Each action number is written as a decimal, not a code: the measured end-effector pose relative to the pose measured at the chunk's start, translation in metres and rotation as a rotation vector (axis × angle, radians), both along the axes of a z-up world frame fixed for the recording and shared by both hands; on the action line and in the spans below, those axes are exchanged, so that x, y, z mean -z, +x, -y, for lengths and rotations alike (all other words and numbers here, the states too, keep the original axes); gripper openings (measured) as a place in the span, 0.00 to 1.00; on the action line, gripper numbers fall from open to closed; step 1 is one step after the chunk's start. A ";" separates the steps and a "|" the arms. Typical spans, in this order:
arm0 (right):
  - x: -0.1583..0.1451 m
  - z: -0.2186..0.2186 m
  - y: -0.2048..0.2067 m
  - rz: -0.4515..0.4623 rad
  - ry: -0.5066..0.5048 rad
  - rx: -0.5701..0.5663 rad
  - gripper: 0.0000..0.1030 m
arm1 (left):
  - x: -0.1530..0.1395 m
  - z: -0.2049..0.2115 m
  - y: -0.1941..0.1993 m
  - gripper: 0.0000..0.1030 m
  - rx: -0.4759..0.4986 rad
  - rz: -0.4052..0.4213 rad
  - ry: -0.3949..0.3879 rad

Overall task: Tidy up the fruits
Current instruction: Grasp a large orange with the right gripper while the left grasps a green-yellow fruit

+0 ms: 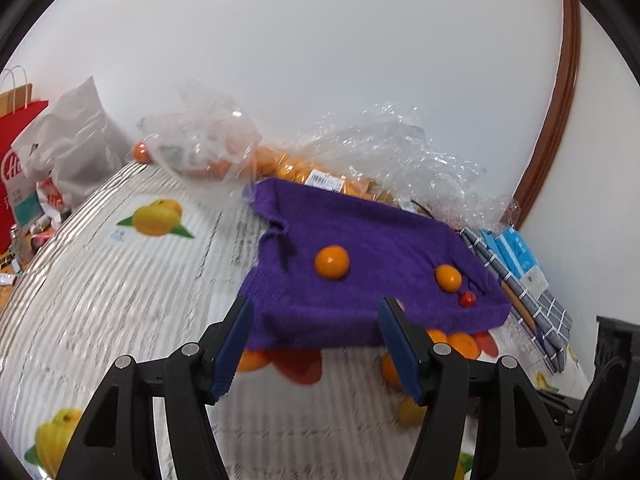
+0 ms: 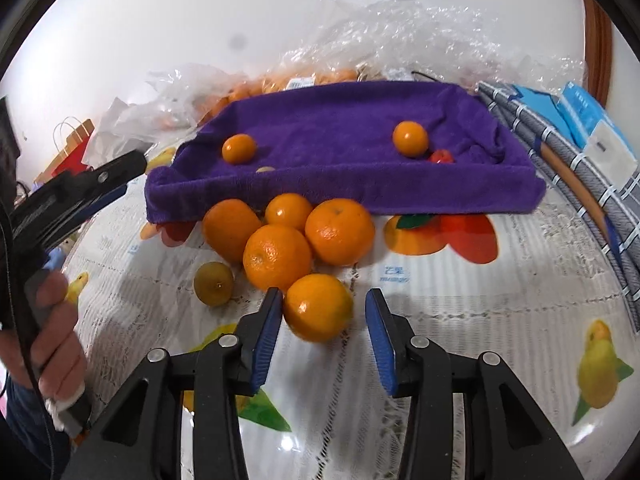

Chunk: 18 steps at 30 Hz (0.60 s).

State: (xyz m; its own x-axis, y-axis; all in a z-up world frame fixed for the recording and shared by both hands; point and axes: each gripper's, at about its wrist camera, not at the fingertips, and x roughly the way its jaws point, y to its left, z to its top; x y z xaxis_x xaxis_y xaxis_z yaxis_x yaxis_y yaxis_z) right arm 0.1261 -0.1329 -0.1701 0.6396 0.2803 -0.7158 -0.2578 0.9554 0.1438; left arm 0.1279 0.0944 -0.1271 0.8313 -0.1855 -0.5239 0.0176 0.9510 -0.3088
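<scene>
Right gripper (image 2: 320, 312) straddles the nearest orange (image 2: 318, 307), jaws not gripping; left gripper (image 1: 316, 344) gapes empty, towel (image 1: 372, 264) at twelve o'clock

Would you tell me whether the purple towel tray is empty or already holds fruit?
Not empty: the purple towel tray holds two small oranges and a small red fruit.

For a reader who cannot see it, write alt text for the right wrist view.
The right gripper stands open around the nearest orange, in front of four more oranges. Behind them a purple towel holds two small oranges and a red fruit.
</scene>
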 end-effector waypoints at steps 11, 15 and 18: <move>-0.012 0.063 -0.034 0.108 -0.087 0.140 0.35 | 0.016 0.050 -0.018 0.61 0.198 -0.115 0.070; -0.010 0.092 -0.041 0.099 -0.070 0.195 0.35 | 0.027 0.078 -0.009 0.61 0.234 -0.196 0.162; -0.006 0.099 -0.047 0.099 -0.049 0.203 0.35 | 0.032 0.088 -0.003 0.58 0.261 -0.227 0.168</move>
